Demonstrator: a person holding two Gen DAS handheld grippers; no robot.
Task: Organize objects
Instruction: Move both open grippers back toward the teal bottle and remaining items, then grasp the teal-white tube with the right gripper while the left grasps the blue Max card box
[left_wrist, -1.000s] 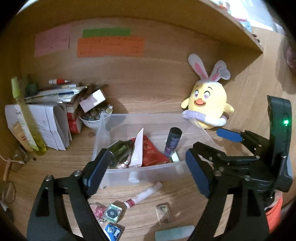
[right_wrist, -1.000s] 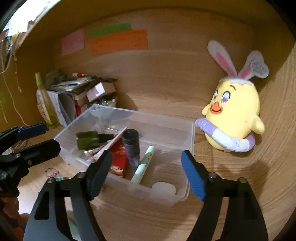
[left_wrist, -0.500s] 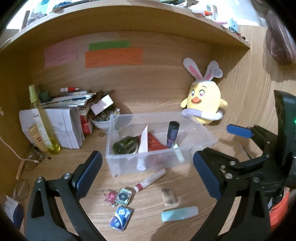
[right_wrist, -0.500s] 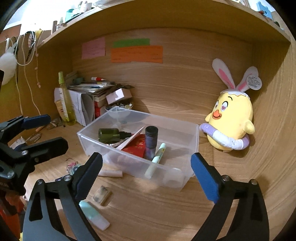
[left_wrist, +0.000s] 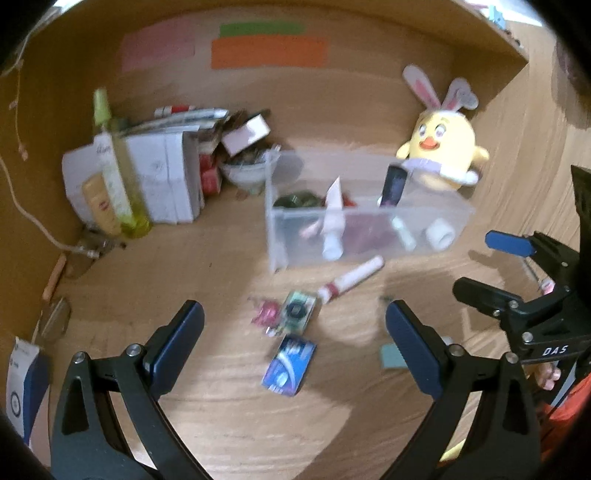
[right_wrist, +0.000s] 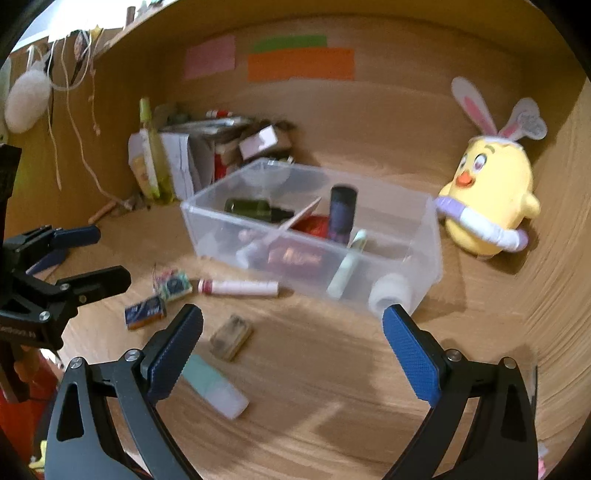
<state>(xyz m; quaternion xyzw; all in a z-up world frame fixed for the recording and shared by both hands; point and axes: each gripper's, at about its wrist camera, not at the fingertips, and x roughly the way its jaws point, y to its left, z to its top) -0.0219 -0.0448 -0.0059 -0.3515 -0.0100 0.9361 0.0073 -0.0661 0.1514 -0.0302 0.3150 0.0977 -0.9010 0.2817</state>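
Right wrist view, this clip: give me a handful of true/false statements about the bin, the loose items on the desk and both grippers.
1. The clear bin is empty. False: it holds bottles and tubes.
2. The right gripper is open and holds nothing. True.
3. The white tube with the red end lies inside the bin. False: it lies on the desk in front.
4. The chick plush sits outside the bin. True.
5. The left gripper grips the blue packet. False: it is open, empty.
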